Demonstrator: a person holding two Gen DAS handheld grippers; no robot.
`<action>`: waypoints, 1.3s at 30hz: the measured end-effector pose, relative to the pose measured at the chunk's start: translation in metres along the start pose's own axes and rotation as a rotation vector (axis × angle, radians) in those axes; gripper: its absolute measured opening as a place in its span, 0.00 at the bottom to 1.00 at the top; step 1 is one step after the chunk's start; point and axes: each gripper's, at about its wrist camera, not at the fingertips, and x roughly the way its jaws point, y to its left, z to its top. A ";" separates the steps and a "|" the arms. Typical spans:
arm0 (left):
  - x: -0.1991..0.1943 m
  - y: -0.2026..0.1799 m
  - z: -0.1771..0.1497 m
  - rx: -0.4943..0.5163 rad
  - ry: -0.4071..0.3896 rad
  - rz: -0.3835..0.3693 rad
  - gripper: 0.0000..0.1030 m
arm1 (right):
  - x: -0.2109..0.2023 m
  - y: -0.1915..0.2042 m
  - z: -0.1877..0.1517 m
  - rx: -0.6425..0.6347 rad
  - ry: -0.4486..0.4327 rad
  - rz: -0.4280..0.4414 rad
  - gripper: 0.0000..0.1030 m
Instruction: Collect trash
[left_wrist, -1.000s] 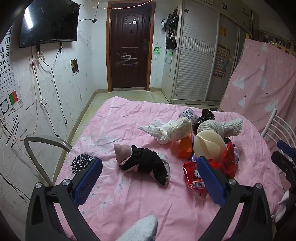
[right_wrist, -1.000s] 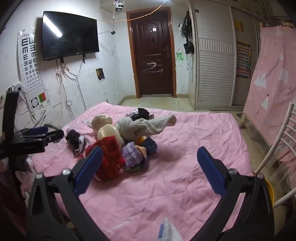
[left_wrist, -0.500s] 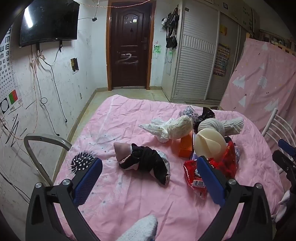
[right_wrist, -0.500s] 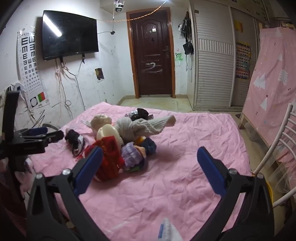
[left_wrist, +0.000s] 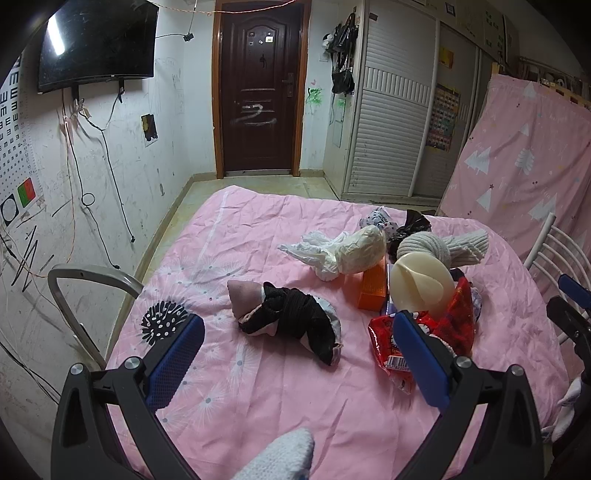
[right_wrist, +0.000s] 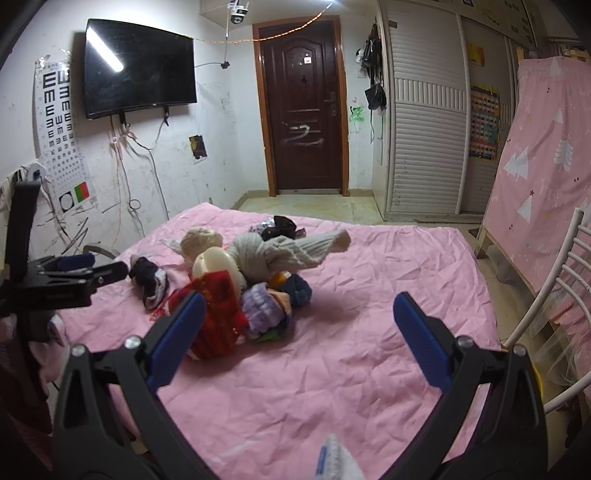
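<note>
While both of my grippers hover over the near edge of the pink bedsheet (left_wrist: 258, 387), neither one touches anything. My left gripper (left_wrist: 297, 360) has its blue pads spread wide with nothing between them, aimed across the bed toward the door. My right gripper (right_wrist: 299, 338) is likewise spread wide and holds nothing, pointing at bare sheet just right of the pile.

Trash location: a red snack wrapper (left_wrist: 391, 347) lies flat on the sheet just beyond my left gripper's right finger, touching the red knit item (left_wrist: 456, 317) beside it. A crumpled white plastic bag (left_wrist: 340, 251) sits further back, with an orange box (left_wrist: 373, 288) against its near side. A black and pink garment bundle (left_wrist: 291, 319) lies apart, nearer the middle.

Left view only: the snack wrapper's printed face, the orange box, a black spiky print on the sheet (left_wrist: 162, 321), and the edge of my right gripper at the far right.

Right view only: a purple knit piece (right_wrist: 264, 306) and a dark blue one (right_wrist: 297, 290) on the pile's near side, the grey knit bundle (right_wrist: 280, 254) on top, and my left gripper seen side-on at the left edge. A white chair frame (right_wrist: 554, 295) stands right of the bed.
</note>
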 end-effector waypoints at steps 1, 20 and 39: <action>0.000 0.000 0.000 0.000 0.000 -0.001 0.90 | 0.000 0.000 0.000 0.000 0.000 0.001 0.95; 0.003 0.001 -0.002 0.000 0.009 -0.006 0.90 | 0.001 0.001 -0.001 -0.004 -0.001 -0.001 0.95; 0.004 0.001 -0.007 0.003 0.015 -0.008 0.90 | 0.002 0.005 -0.003 -0.009 0.000 -0.003 0.95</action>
